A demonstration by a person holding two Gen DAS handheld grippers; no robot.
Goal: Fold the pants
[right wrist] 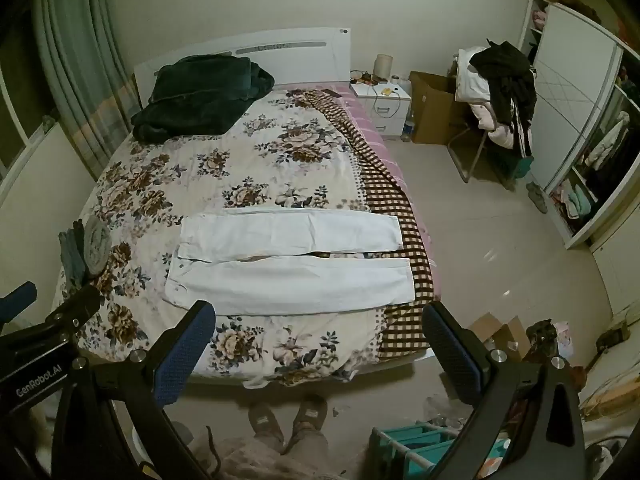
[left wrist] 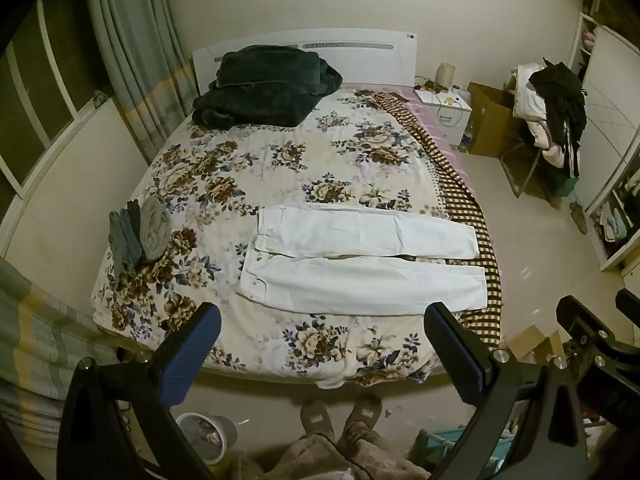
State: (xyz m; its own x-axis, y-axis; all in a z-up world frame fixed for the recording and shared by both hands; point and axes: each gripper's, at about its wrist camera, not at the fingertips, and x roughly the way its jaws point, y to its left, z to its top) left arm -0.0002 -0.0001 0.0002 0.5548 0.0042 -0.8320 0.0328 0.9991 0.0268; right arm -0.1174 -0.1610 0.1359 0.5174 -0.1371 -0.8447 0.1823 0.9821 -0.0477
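Note:
White pants lie spread flat on the floral bed cover, waist to the left, both legs side by side running to the right. They also show in the right wrist view. My left gripper is open and empty, held above the foot of the bed, short of the pants. My right gripper is open and empty too, at a like height beside the left one. Each gripper shows at the edge of the other's view.
A dark green blanket lies at the headboard. Folded grey clothes sit at the bed's left edge. A checked blanket runs along the right edge. A nightstand, a chair with clothes, cardboard and a bucket stand around.

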